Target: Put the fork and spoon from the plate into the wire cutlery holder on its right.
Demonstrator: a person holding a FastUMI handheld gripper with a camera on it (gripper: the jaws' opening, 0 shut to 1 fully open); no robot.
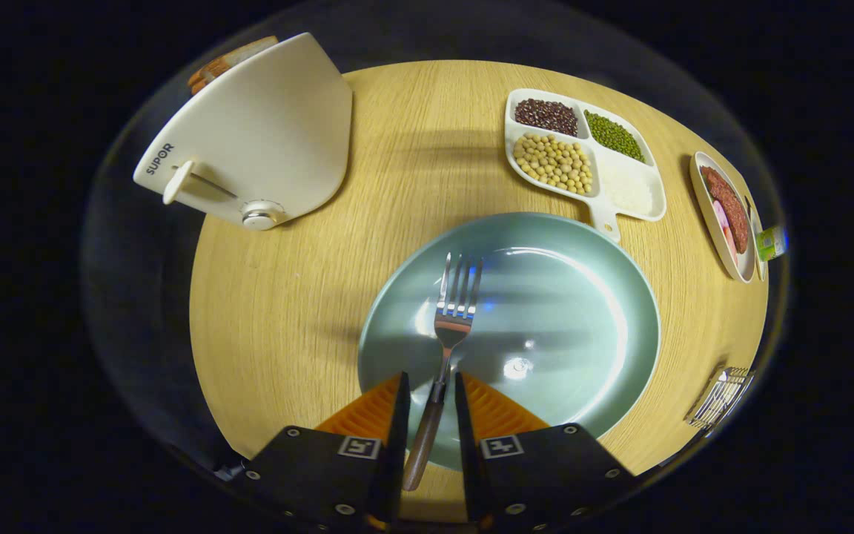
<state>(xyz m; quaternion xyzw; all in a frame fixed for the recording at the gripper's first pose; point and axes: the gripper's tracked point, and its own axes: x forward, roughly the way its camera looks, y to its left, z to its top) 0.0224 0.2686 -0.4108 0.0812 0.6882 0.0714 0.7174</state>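
Between my gripper (430, 400) fingers lies the fork (448, 326), its brown handle running back between them and its steel tines pointing away over the pale green plate (590, 297). The jaws stand a little apart on either side of the handle; I cannot tell whether either pad touches it, so I count them as not closed on it. I judge the fork light and stiff, its polished metal neck slippery, so the handle just behind the neck looks the best place to pinch. It lies nearly flat on glazed ceramic, so the pads must come low, and the fork could skate as they meet it. The wire cutlery holder (720, 397) stands off to the right of the plate. Round wooden table (286, 297) beneath, smooth-grained; a white toaster (264, 141) sits beyond on the left, a divided tray of beans (583, 152) beyond the plate.
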